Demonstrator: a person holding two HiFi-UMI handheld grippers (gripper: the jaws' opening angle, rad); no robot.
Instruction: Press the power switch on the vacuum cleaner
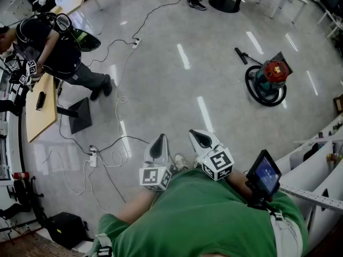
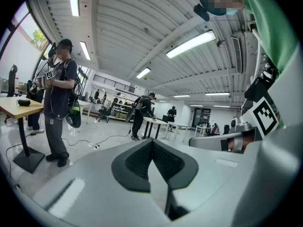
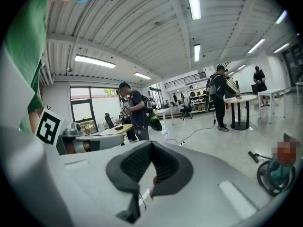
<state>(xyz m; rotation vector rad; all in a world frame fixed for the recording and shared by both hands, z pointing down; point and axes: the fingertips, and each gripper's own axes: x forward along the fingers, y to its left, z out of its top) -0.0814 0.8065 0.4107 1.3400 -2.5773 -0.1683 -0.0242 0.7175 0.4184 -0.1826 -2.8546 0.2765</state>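
The vacuum cleaner point(image 1: 269, 78), a teal drum with a red top and a black hose looped round it, stands on the grey floor far off to the right. It also shows at the lower right edge of the right gripper view as the vacuum cleaner point(image 3: 278, 173). Both grippers are held close to my chest, well short of it. My left gripper point(image 1: 159, 142) and right gripper point(image 1: 200, 137) point forward over the floor. In each gripper view the jaws meet at the tips, left gripper point(image 2: 152, 144) and right gripper point(image 3: 150, 146), with nothing between them.
A person point(image 1: 56, 55) stands at a wooden table point(image 1: 42, 114) on the left. Cables and a power strip point(image 1: 92, 157) trail across the floor ahead of me. A black bag point(image 1: 65, 227) lies at lower left, white racks point(image 1: 321, 162) stand at right, and a round table base point(image 1: 225, 4) is far ahead.
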